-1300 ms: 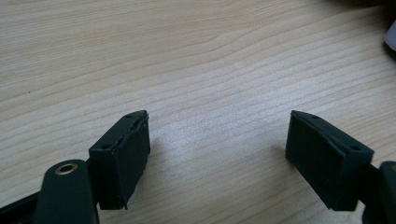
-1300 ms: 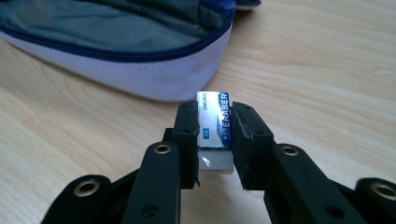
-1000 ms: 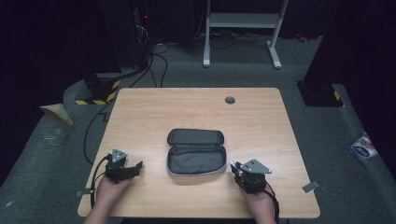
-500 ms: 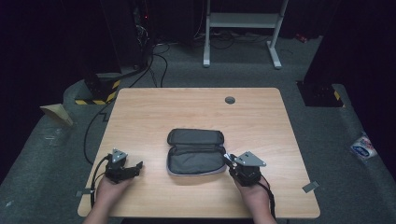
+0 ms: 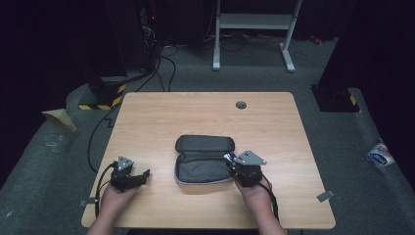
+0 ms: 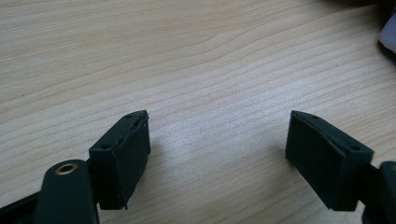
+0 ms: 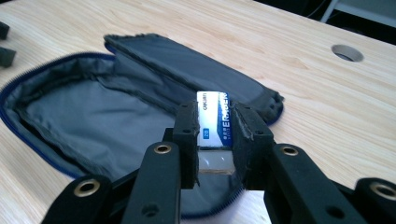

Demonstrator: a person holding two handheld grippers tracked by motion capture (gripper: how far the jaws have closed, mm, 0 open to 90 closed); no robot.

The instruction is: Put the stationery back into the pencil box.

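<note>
2 claws on a wooden worktop [image 5: 161, 122]. Right claw [image 7: 214, 135]: clenched on 1 eraser [image 7: 214, 122] in a blue-and-white sleeve, held over the right end of 1 unzipped grey pencil case [image 7: 93, 116], which lies mid-worktop. Left claw [image 6: 217, 154]: released, empty, resting at the worktop's left, well apart from the case. Step, by judgement: stowing the eraser. Next move calls for lowering it into the lining, then releasing. Legible: "20"; partial "ER...ER"; smaller print unreadable.

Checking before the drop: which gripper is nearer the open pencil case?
Right. The right gripper, holding an eraser, is over the pencil case at its right end; the left gripper rests apart, off its left side.
</note>
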